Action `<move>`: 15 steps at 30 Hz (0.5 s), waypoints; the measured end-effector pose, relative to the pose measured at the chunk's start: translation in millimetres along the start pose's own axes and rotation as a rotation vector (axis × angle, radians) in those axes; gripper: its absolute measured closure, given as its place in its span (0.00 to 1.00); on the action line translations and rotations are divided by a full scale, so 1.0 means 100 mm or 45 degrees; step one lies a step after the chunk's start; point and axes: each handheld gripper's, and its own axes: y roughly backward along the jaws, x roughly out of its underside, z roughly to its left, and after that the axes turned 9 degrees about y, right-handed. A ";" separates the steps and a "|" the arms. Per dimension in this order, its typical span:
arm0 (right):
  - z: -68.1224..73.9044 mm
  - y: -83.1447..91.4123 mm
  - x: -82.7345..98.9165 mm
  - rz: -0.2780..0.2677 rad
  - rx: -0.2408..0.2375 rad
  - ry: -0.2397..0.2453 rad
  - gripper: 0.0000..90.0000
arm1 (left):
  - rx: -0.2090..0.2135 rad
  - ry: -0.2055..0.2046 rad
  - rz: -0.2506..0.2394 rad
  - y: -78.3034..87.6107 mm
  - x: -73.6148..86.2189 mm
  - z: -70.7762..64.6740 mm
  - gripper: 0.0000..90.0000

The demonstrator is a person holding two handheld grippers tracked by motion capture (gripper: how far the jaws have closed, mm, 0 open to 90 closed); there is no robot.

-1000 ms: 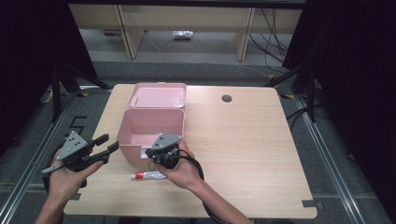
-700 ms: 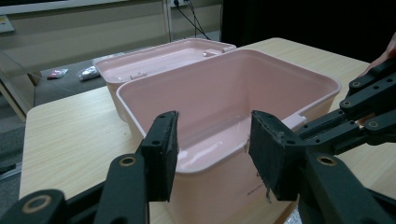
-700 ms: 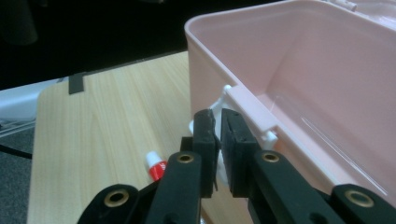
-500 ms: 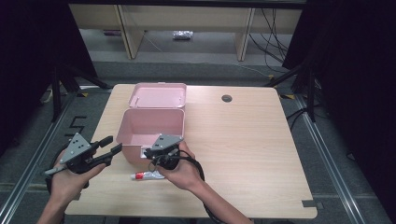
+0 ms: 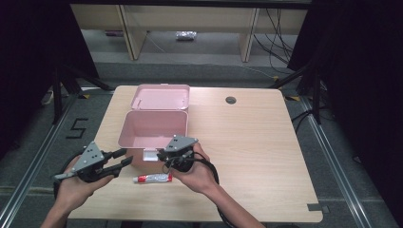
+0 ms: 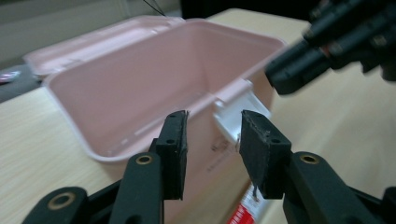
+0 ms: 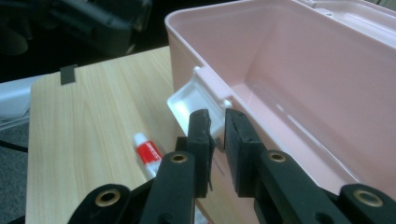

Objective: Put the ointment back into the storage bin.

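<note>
While both hands hover at the front wall of the open pink box (image 5: 154, 128) | left gripper (image 5: 121, 159) jaws apart, closing, nothing between | right gripper (image 5: 164, 156) narrowly parted, opening at white latch (image 7: 194, 100) | tube (image 5: 153, 178) on table (image 5: 266, 156) just before box

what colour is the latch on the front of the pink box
White, against the pink box. The latch shows best in the right gripper view.

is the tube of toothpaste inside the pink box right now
No, the red and white tube lies on the table in front of the open pink box, whose inside is bare.
</note>
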 end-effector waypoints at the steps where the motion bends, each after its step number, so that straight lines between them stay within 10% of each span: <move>1: -0.01 0.03 0.01 0.009 -0.004 -0.003 0.90 | 0.014 -0.017 0.049 -0.01 0.00 -0.02 0.68; 15: -0.09 0.25 0.18 0.044 0.033 -0.022 0.85 | 0.193 -0.193 0.333 -0.28 0.01 -0.15 0.67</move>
